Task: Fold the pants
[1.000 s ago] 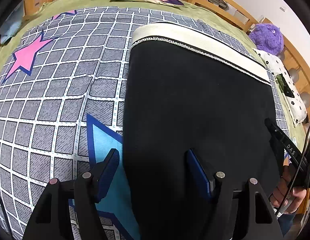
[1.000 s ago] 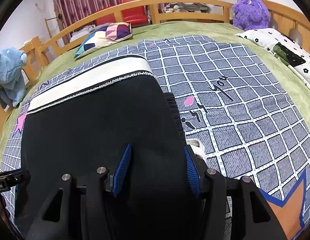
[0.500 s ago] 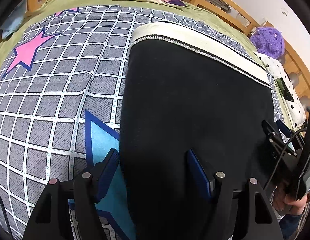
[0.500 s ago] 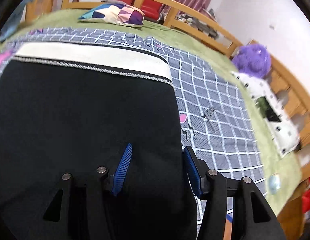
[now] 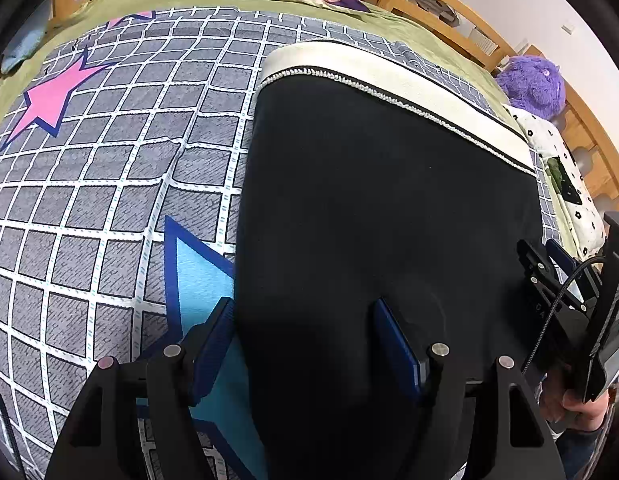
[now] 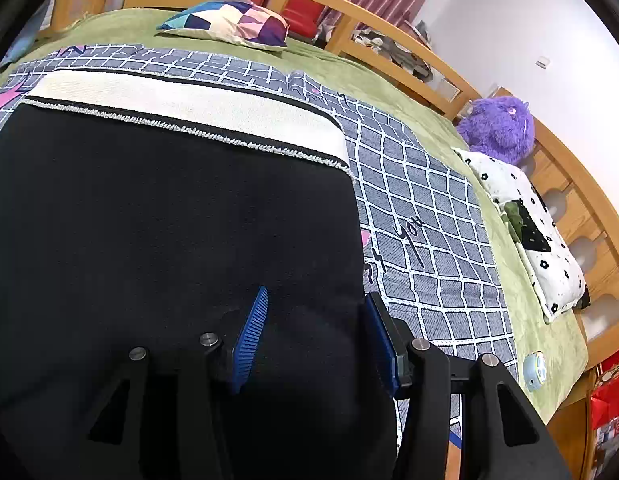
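1. Looking down along both grippers, we take the black pants (image 5: 381,208) as our landmark: they lie flat on the grey checked blanket (image 5: 109,184), folded into a broad dark rectangle, with the cream waistband (image 5: 389,80) at the far edge.

2. Our left gripper (image 5: 305,344) stands at the near left corner of the pants. Its jaws are wide apart and straddle the pants' left edge, one blue pad over the blanket's blue star (image 5: 201,280), the other over the black cloth. We see no pinch on the fabric.

3. Our right gripper (image 6: 317,336) stands at the near right corner of the pants. Its jaws are closing at a middling gap, with the right edge of the black cloth between the pads; we cannot tell whether the pads press on it yet.

4. In the left wrist view the right gripper (image 5: 557,276) shows at the pants' right edge, held by our hand (image 5: 569,404).

5. Beyond the waistband a patchwork pillow (image 6: 229,24) lies on the green bedspread (image 6: 349,72).

6. To the right of the pants lie a white flowered pillow (image 6: 541,248) and, behind it, a purple plush toy (image 6: 497,128).

7. Nothing that we can see here serves as a container; the pants rest directly on the blanket.
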